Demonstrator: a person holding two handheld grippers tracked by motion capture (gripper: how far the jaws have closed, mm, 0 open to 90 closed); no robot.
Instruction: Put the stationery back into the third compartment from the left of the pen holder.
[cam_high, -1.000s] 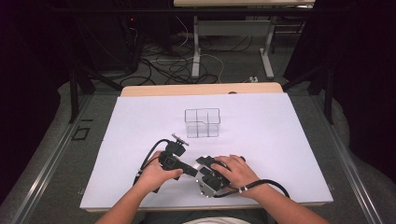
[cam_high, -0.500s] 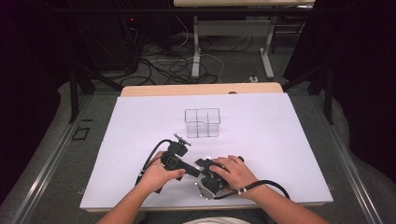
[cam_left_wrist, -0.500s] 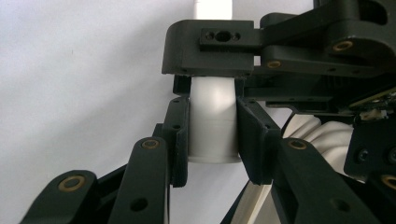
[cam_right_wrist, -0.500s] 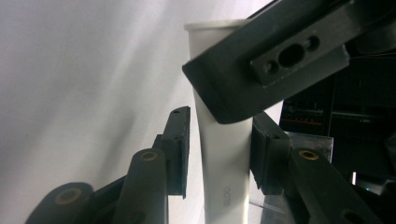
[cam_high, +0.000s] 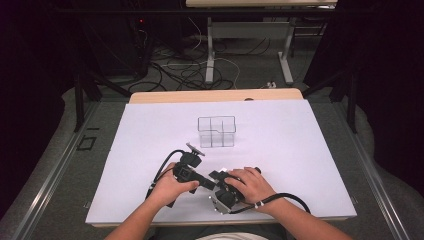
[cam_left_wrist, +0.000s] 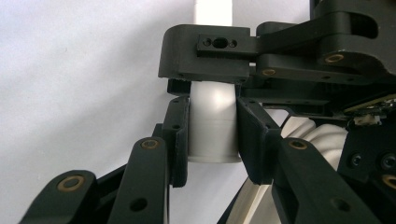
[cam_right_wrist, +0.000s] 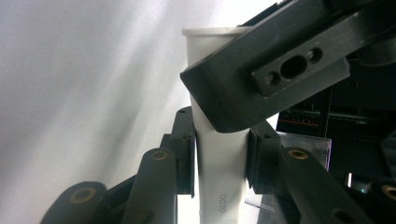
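Note:
A white plastic tube (cam_left_wrist: 212, 123) stands between my left gripper's (cam_left_wrist: 212, 135) black jaws, which are shut on its lower end. The same white tube (cam_right_wrist: 219, 172), marked with small grey letters, is clamped by my right gripper (cam_right_wrist: 222, 149). Each gripper view has the other gripper's jaw crossing the tube higher up. In the high view my left gripper (cam_high: 196, 176) and right gripper (cam_high: 222, 190) meet tip to tip near the table's front edge, each held by a hand.
A clear plastic box (cam_high: 216, 132) with compartments stands on the white sheet (cam_high: 300, 150) at mid-table, beyond the hands. Black cables trail from both grippers. A white spiral-ribbed part (cam_left_wrist: 308, 135) shows behind the tube. Table legs and cables lie on the floor beyond.
The left hand and its gripper have crept slightly right towards the right gripper. The box has not moved.

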